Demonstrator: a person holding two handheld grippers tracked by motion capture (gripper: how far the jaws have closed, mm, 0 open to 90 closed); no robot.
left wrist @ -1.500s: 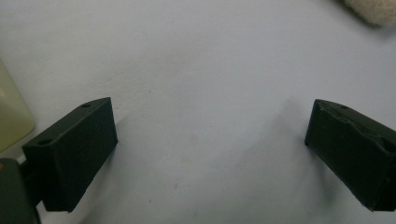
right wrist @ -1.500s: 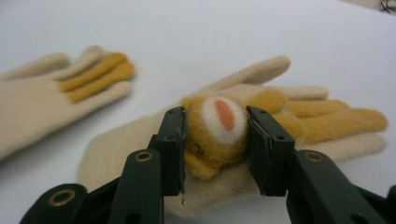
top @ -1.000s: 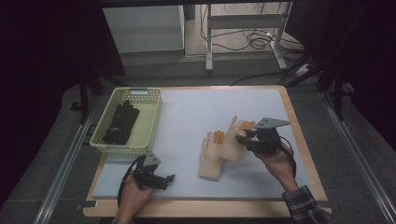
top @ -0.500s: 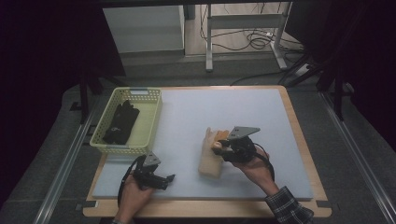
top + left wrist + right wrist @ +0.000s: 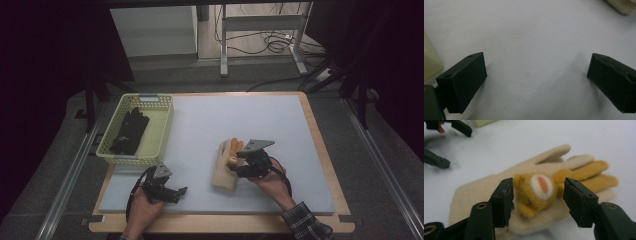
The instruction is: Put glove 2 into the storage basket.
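On the white mat (image 5: 210, 130), a cream glove (image 5: 226, 165) is lying flat, a bit right of the middle. A little orange bear face (image 5: 536, 191) is sitting on its back. The right gripper (image 5: 537, 202) is hanging just over the glove with its jaws open, one on each side of the bear face and not squeezing it. The left gripper (image 5: 172, 190) is sitting low near the front edge of the mat, well apart from the glove, with its jaws wide open and nothing between them. At the left, a yellow basket (image 5: 160, 131) is holding a black glove (image 5: 129, 131).
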